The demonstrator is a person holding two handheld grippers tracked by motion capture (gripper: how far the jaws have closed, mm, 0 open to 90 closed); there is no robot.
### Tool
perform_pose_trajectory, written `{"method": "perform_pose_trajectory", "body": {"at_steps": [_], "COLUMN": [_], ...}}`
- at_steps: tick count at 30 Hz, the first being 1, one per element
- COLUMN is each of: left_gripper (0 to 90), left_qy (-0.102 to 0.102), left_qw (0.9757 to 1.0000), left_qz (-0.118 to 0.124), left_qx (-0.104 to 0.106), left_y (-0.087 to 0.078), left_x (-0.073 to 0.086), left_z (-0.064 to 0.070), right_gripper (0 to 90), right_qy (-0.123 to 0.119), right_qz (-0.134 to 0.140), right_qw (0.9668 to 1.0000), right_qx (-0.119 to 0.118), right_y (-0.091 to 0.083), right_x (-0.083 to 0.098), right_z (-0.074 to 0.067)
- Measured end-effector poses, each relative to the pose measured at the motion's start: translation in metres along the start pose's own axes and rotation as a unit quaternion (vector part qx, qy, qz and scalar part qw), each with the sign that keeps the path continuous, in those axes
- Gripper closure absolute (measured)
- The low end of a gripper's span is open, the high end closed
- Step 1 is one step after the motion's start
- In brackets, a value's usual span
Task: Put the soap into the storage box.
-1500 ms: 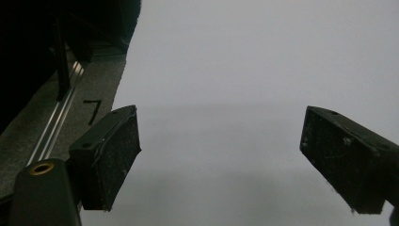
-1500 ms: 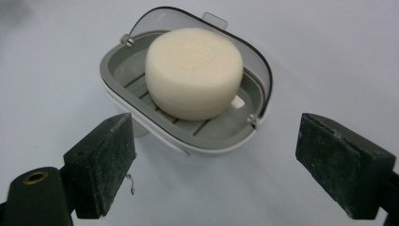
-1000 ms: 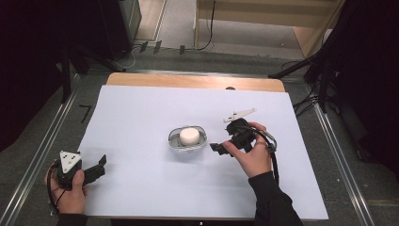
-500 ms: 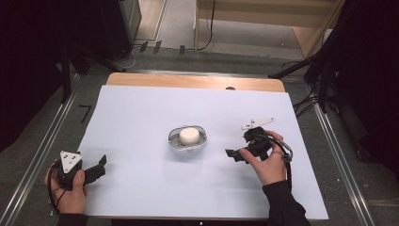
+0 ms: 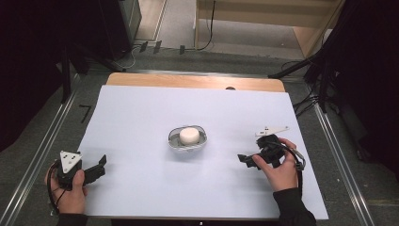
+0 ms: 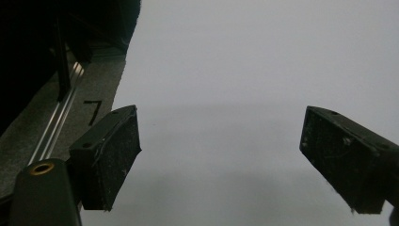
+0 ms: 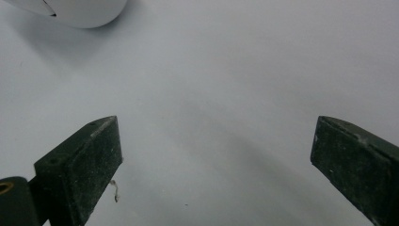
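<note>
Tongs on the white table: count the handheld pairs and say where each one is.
2. The left black two-jaw tongs lie at the near left corner of the white table sheet, jaws apart. The right black tongs sit right of the small metal bowl, jaws opening, nothing between them.

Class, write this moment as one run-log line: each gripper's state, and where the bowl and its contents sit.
left gripper: open, empty | right gripper: jaws opening, nothing between | bowl: mid-table, apart from both | white lump: inside bowl

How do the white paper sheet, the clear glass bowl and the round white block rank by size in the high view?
1. White paper sheet
2. Clear glass bowl
3. Round white block
</note>
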State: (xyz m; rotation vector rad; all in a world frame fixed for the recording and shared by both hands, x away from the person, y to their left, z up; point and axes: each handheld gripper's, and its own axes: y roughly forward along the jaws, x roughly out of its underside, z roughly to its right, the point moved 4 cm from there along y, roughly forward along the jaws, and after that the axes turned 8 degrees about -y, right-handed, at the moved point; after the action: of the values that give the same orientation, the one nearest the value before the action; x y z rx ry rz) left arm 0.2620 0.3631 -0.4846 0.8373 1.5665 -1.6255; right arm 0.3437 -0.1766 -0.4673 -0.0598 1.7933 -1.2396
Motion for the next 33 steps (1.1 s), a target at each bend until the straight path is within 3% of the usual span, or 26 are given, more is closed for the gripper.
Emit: {"method": "perform_pose_trajectory", "body": {"at_steps": [12,21,33], "left_gripper": [13.1,13.1,13.2], "left_qy": [-0.001,-0.001,0.000], "left_qw": [1.0000,1.0000,1.0000], "left_qz": [-0.001,-0.001,-0.002], "left_qx": [0.002,0.002,0.003], "left_y": [0.000,0.000,0.000], "left_x": [0.000,0.000,0.000], "left_z": [0.000,0.000,0.000], "right_gripper": [3.0,3.0,2.9], "right_qy": [0.010,0.031,0.057], "right_qz": [0.009,0.032,0.029], "right_qw": [0.9998,0.9987,0.9970], "right_qx": [0.015,0.025,0.043], "right_y": [-0.008,-0.022,-0.036], "right_x": [0.022,0.047,0.081], "right_z": [0.011,0.025,0.041]}}
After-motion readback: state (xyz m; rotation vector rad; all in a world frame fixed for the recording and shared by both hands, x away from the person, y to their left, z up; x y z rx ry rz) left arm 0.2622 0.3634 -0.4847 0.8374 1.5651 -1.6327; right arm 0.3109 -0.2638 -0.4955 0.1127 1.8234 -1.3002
